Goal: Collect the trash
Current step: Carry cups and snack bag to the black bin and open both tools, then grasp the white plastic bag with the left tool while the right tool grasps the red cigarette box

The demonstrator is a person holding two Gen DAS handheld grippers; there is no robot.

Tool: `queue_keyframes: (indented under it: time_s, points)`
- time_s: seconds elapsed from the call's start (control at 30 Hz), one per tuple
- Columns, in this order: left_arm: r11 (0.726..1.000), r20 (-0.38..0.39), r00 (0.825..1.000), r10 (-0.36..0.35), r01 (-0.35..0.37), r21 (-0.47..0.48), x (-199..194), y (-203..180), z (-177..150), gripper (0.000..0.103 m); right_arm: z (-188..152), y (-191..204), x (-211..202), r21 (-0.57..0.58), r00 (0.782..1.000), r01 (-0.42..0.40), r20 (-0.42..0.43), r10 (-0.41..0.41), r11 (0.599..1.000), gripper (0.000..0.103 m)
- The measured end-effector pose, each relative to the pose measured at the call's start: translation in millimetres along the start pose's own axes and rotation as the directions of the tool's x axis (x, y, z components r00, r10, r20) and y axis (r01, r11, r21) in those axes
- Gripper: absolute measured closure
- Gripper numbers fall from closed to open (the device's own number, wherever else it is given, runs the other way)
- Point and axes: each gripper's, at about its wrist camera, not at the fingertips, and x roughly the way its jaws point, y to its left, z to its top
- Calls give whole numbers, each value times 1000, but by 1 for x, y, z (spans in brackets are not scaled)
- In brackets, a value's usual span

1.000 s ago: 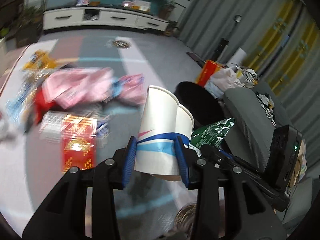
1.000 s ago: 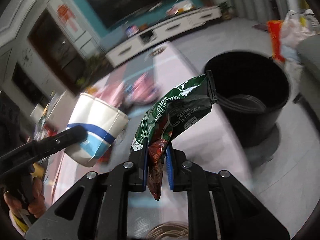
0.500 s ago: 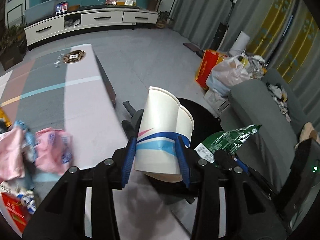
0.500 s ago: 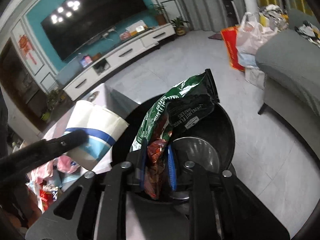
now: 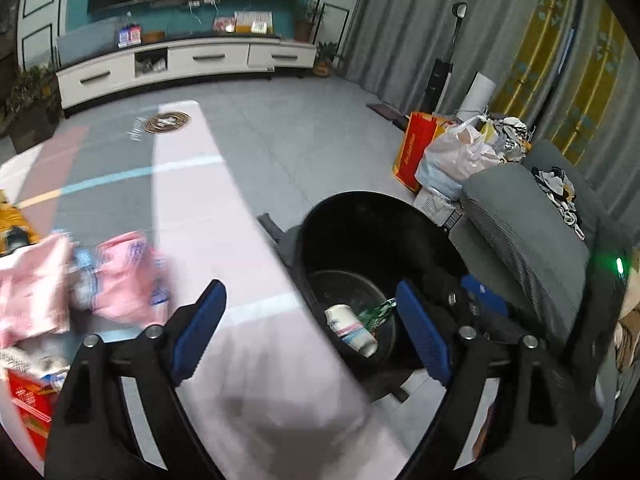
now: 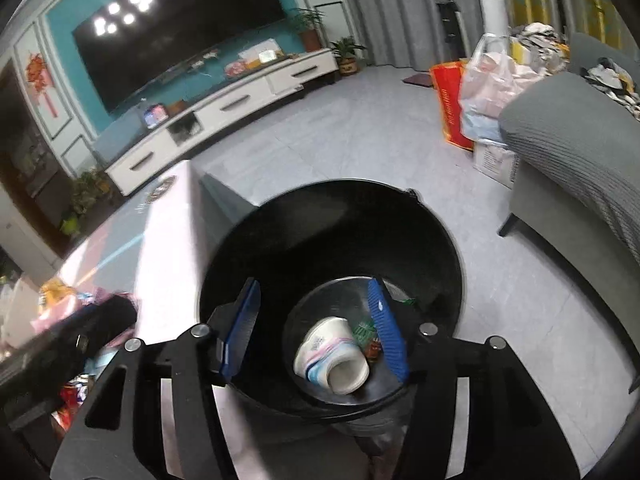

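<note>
The step in hand is the drop into the bin. Both pieces of trash lie at the bottom of the black bin (image 6: 332, 240): the paper cups (image 6: 332, 356), nested and on their side, and the green snack wrapper (image 6: 366, 330) just beside them, touching or nearly so. The left hand-held gripper (image 5: 310, 330) is released and its jaws are opening wide, with nothing between them; it hangs above the table (image 5: 208, 216) edge next to the bin. The right hand-held gripper (image 6: 316, 330) is also released, its jaws opening, nothing gripped; it points straight down into the bin.

More trash waits on the table: pink packets (image 5: 120, 276) and a red packet (image 5: 28, 396) at the left. By my reading, the next move calls for both grippers to swing back from the bin to the table, each line up over one packet with jaws wide, and close on it. The pink packets look soft and crumpled, so a pinch on a raised fold should serve best.
</note>
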Motion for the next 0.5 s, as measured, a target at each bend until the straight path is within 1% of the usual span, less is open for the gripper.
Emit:
queue_keyframes:
  time_s: [0.07, 0.17, 0.2, 0.3, 0.37, 0.4, 0.43, 0.47, 0.5]
  points:
    - [1000, 33, 999, 11, -11, 0, -20, 12, -8, 11, 0, 16, -3, -29, 999, -49, 2, 49, 998, 43]
    - [998, 87, 994, 60, -60, -5, -54, 40, -20, 10, -8, 49, -6, -103, 990, -140, -17, 139, 985, 40]
    - [996, 95, 992, 86, -85, -13, -64, 52, -23, 10, -11, 59, -7, -123, 985, -170, -29, 168, 978, 40]
    - [988, 113, 982, 151, -146, -48, -89, 84, -28, 10, -22, 91, -7, -156, 962, -268, -86, 258, 951, 38]
    - [972, 128, 966, 226, -215, -96, -109, 116, -34, 10, -30, 111, -8, -165, 940, -334, -128, 315, 928, 38]
    - [957, 147, 950, 275, -256, -134, -121, 136, -39, 10, -34, 120, -8, -170, 930, -360, -147, 338, 917, 38]
    - [945, 161, 937, 309, -284, -161, -130, 149, -43, 10, -41, 132, -8, -175, 914, -393, -178, 363, 903, 38]
    - [924, 175, 916, 360, -324, -205, -142, 169, -49, 10, -47, 142, -8, -179, 902, -416, -203, 380, 892, 38]
    - [908, 177, 903, 391, -347, -234, -149, 183, -52, 10, -52, 150, -7, -182, 889, -440, -230, 397, 880, 38]
